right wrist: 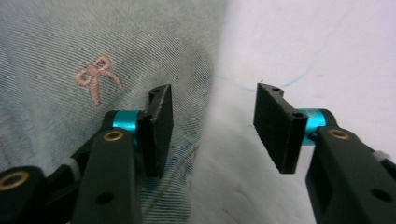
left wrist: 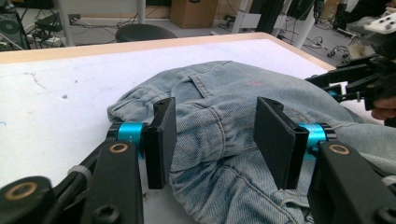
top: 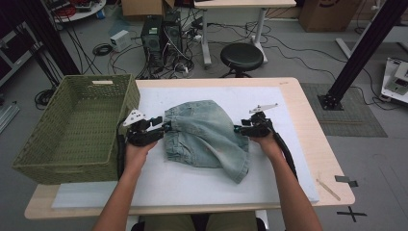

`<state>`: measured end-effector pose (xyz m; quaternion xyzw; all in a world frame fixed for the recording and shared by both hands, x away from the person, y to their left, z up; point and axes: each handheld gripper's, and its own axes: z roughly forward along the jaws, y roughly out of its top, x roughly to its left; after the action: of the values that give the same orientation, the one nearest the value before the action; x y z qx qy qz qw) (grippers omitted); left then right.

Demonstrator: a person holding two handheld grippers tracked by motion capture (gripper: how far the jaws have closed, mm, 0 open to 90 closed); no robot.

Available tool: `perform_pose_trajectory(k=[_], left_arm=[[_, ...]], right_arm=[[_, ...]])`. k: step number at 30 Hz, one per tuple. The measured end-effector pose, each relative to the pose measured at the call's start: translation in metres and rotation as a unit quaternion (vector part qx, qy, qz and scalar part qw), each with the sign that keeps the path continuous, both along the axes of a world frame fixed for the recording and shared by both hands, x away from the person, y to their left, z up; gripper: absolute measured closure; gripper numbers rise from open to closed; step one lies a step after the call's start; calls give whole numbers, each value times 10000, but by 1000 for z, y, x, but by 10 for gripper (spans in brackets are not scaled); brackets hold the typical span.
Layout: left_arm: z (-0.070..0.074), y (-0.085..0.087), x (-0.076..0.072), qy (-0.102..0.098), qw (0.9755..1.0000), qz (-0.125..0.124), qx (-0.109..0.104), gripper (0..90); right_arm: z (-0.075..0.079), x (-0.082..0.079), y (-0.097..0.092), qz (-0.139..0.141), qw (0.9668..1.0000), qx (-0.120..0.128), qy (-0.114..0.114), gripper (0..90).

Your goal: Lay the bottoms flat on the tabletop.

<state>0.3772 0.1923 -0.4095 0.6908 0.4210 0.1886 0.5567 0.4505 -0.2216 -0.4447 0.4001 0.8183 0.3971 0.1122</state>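
Denim garment (top: pixel 207 137) lying bunched at desk (top: pixel 298 110) centre, on the white mat (top: pixel 192 187). Left tongs (top: pixel 166 126) sitting at its 9 o'clock edge, jaws spread, straddling a fold without pressing it. Right tongs (top: pixel 237 129) at its 3 o'clock edge, jaws spread over the hem beside a pink embroidered bow (right wrist: pixel 97 77). Green basket (top: pixel 72 159) standing at the desk's 9 o'clock side. Likely step: regrasping between folds. Next move is calling for both tongs closing on opposite edges together.
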Motion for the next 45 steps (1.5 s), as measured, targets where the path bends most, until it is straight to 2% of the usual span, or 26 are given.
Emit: perform_pose_trajectory(k=[2,4,5,7,8,10,12,14,15,17,19,21,27,31,34,36,37,39,41,45], left_arm=[[-1,-2,1,14,10000,-57,30,492],[-3,-5,1,51,9999,-108,30,492],[-4,-6,1,59,9999,-120,28,492],[-5,-8,2,89,9999,-142,19,492],[-6,-9,2,102,9998,-157,20,492],[-7,-10,2,100,9998,-177,17,492],[-8,-12,2,115,9997,-196,17,492],[-8,-12,2,98,9997,-208,8,493],[-8,-13,2,98,9997,-213,12,493],[-8,-13,2,112,9997,-232,19,493],[-9,-15,2,117,9996,-242,12,493],[-9,-16,2,114,9995,-277,24,493],[-8,-18,0,69,9994,-333,27,492],[-10,-19,0,97,9992,-376,54,489],[-13,-21,0,132,9991,-395,52,486],[-15,-23,0,139,9990,-422,47,485],[-15,-24,0,151,9989,-437,61,485],[-16,-27,0,166,9987,-472,61,480],[-17,-30,0,167,9986,-491,78,480],[-17,-33,1,161,9983,-547,84,476]], right_arm=[[-4,2,8,51,9998,-140,91,456],[-6,2,12,17,9999,-147,69,457],[-6,2,13,37,9999,-148,76,507],[-5,0,13,294,9994,4,163,730],[-5,-1,14,399,9992,-22,102,763],[-2,-4,16,454,9986,-253,-35,856],[2,-7,15,518,9977,-414,-138,896],[7,-10,10,488,9970,-507,-308,900],[11,-14,3,381,9969,-548,-428,900],[18,-18,-10,178,9973,-445,-555,900],[23,-21,-24,71,9979,-241,-593,900],[24,-22,-31,-15,9981,-179,-586,900],[28,-28,-33,-156,9960,-469,-747,900],[32,-39,-51,-359,9947,-469,-843,900],[32,-49,-69,-584,9925,-621,-874,900],[32,-57,-77,-691,9923,-528,-878,900],[31,-60,-79,-675,9926,-496,-882,900],[27,-64,-76,-552,9931,-581,-860,900],[23,-65,-71,-425,9936,-628,-834,900],[18,-62,-63,-216,9953,-570,-749,900]])
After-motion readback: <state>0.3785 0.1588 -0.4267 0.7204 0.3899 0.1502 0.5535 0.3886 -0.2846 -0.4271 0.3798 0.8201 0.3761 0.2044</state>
